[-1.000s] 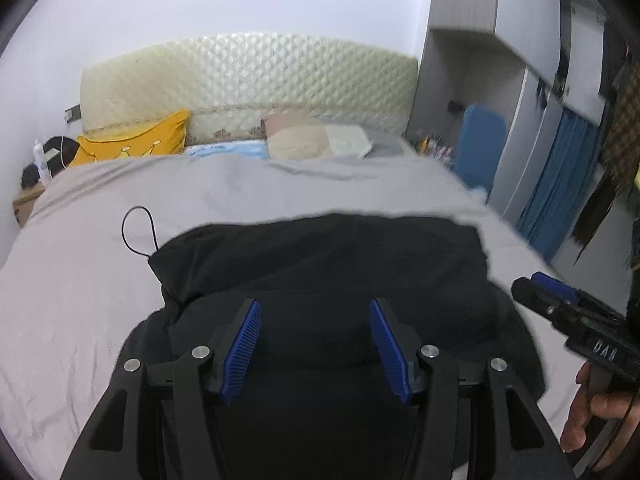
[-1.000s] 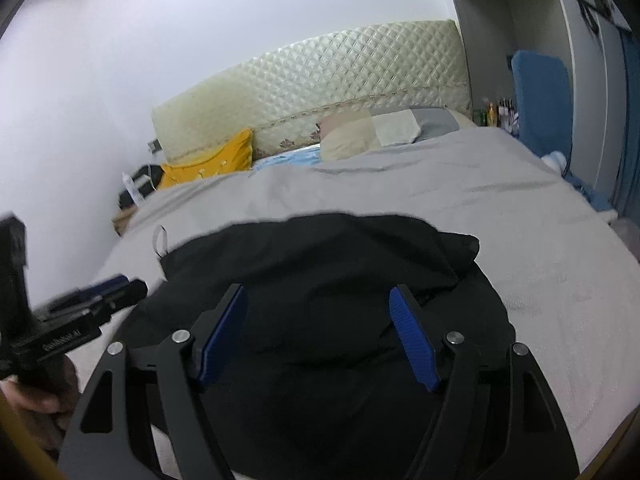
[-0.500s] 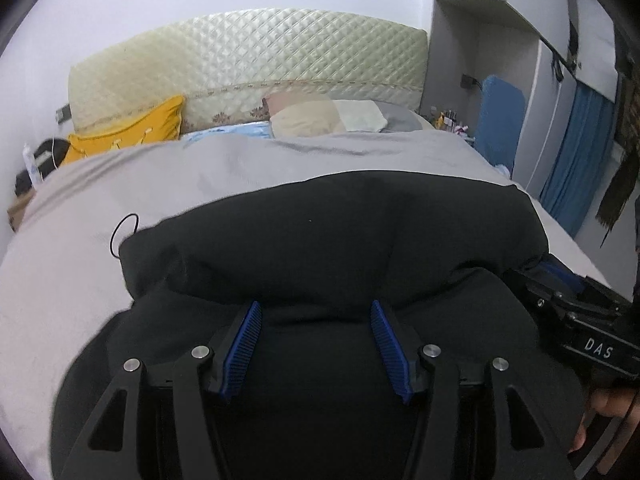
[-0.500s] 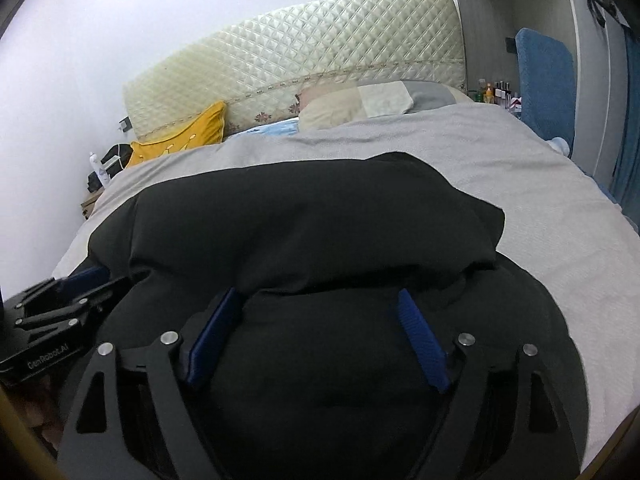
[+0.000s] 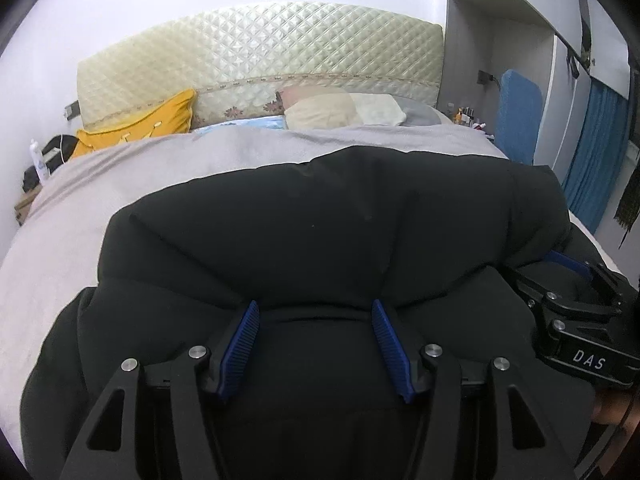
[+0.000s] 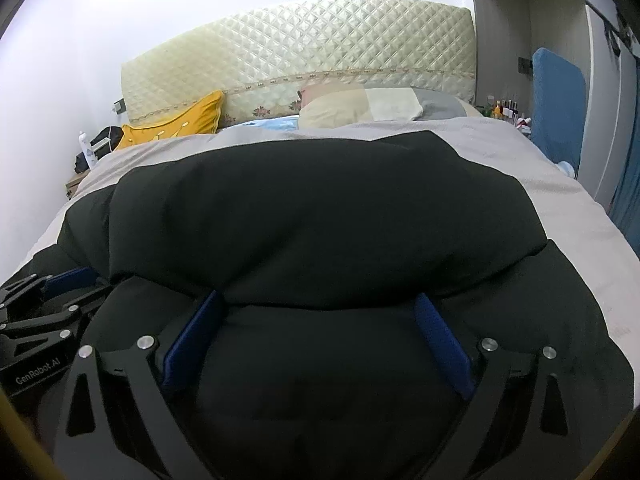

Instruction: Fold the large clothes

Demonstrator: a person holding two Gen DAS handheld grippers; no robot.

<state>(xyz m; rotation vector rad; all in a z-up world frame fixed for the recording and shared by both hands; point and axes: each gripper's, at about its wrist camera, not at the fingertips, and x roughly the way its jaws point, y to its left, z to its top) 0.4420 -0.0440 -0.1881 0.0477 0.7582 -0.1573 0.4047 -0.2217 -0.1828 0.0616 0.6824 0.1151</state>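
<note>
Left tongs (image 5: 315, 316): the two blue pads (image 5: 239, 347) stand partly apart over the black garment (image 5: 320, 232), their tips just at the lower edge of the folded-over layer. No cloth is visibly pinched between them; whether the tips touch the fabric cannot be told. Gap much as it was a second ago.

Right tongs (image 6: 318, 312): jaws opening, now set wide, clearly wider than a second ago. The garment lies beneath and between the pads (image 6: 440, 344), which do not press on it. These tongs also appear at the right edge of the left wrist view (image 5: 568, 276), partly tucked under the fold, with fingers of the person's hand (image 5: 612, 412) below them.

Garment: a bulky black item lying on the grey bedspread (image 5: 140, 176) toward the foot of the bed, across most of the bed's width. A thick upper layer is doubled over a lower layer, the fold's edge running across just ahead of both pairs of tongs.

Change since a second ago: both cameras sit lower and closer to the bed; the garment fills far more of each view. The doubled layer, then seen smaller and farther off, now lies flatter and broader. A thin dark loop seen on the bedspread near the garment's left side is no longer in view.

Head of bed: quilted cream headboard (image 5: 260, 60), yellow cushion (image 5: 140, 128), pale pillows (image 5: 340, 110).
</note>
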